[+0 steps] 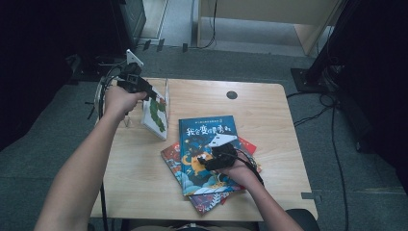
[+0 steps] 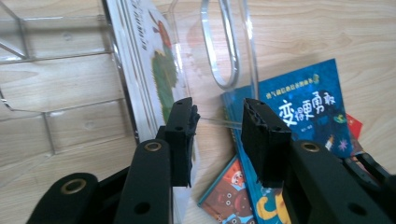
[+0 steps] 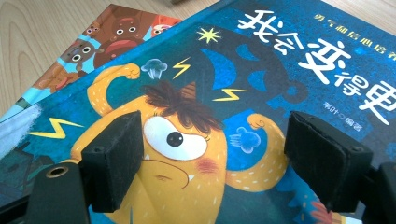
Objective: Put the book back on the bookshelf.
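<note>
High view: wooden table (image 1: 144,168) on grey carpet (image 1: 346,159) — left tongs (image 2: 217,123) narrowly parted, right tongs (image 3: 212,158) wide, both empty.

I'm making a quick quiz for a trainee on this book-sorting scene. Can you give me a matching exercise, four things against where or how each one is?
Things:
1. blue book
2. white book
3. right gripper
4. left gripper

Places or states:
A. standing upright in the clear rack
B. jaws open, at the rack
C. top of the flat stack on the table
D. jaws open over the blue cover

Pairs: 1-C, 2-A, 3-D, 4-B
</note>
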The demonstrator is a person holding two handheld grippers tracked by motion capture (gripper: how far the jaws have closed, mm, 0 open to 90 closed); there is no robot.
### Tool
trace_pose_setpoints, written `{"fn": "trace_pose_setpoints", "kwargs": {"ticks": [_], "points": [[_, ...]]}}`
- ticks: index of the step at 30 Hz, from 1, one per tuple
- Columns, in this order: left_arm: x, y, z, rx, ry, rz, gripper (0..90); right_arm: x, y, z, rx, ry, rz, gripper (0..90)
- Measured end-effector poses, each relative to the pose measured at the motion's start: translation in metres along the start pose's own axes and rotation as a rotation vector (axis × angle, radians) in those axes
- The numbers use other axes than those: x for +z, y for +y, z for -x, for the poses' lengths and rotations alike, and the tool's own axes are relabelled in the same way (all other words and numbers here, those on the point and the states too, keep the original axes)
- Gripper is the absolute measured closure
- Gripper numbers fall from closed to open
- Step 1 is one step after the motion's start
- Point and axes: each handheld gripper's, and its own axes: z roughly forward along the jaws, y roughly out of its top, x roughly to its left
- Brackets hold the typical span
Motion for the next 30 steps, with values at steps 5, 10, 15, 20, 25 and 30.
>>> {"fn": "trace_pose_setpoints", "kwargs": {"ticks": [5,10,15,20,25,30], "points": [[-0.002,-0.01,0.001,0.025,-0.023,0.014,62.8,0.0,0.0,0.0,-0.001,0.001,0.0,20.0],[-0.005,-0.019,0.002,0.048,-0.036,0.029,61.6,0.0,0.0,0.0,0.001,0.003,0.0,20.0],[-0.006,-0.028,0.002,0.062,-0.046,0.038,61.1,0.0,0.0,0.0,0.002,0.003,0.0,20.0],[-0.009,-0.036,0.003,0.082,-0.064,0.049,60.1,0.0,0.0,0.0,0.004,0.004,0.0,20.0],[-0.01,-0.044,0.006,0.105,-0.076,0.054,59.7,0.0,0.0,0.0,0.003,0.004,0.0,20.0],[-0.009,-0.052,0.01,0.124,-0.068,0.062,59.8,0.0,0.0,0.0,0.002,0.003,-0.001,20.0]]}}
